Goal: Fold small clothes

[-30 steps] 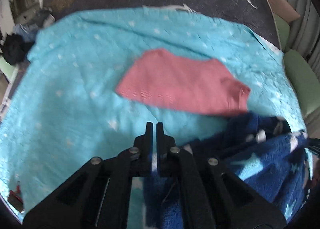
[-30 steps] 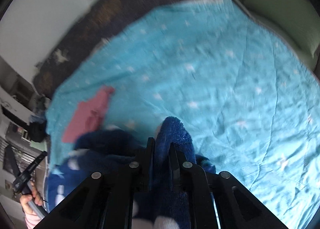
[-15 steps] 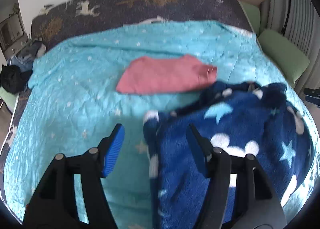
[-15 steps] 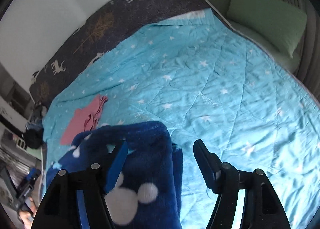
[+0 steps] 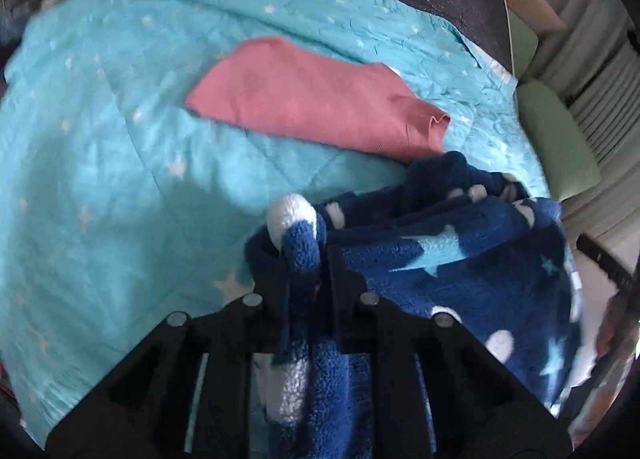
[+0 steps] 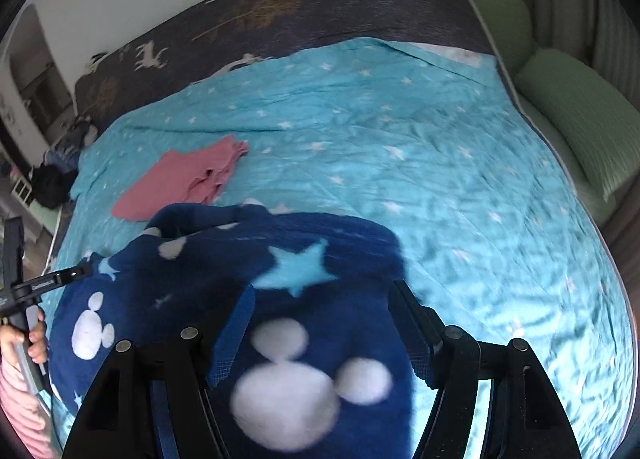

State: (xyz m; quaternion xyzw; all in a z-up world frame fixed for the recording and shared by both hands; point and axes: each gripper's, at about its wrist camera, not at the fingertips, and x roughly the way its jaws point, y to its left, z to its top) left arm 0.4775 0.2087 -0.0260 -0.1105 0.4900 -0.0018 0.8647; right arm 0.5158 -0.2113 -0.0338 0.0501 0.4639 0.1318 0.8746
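The blue fleece garment (image 5: 460,271) lay bunched on the turquoise quilt (image 5: 120,179) of the bed, filling the lower right of the left wrist view and the lower centre of the right wrist view. The left tongs (image 5: 306,259) had just been closing and were clenched on a rolled edge of the fleece, a white-tipped fold of it standing up between the jaws at the lower centre of that frame. From that pinch the bulk of the cloth ran off toward the right edge of the frame.

The right tongs (image 6: 324,323) stood released, jaws wide, with the fleece (image 6: 224,283) spread flat beneath and between them but the pads not pressing on it. In that view the cloth stretched away toward the lower left, where the hand (image 6: 34,339) gripping the left tool showed at the frame's edge.

So the garment's long axis seemed to run from one tool to the other, the left end already held and the right end free. The next grasp probably fell to the right tongs, which hung directly above the cloth. The pink garment (image 5: 316,107) lay folded just beyond the fleece, toward the upper centre, close enough to its far edge to be dragged along.
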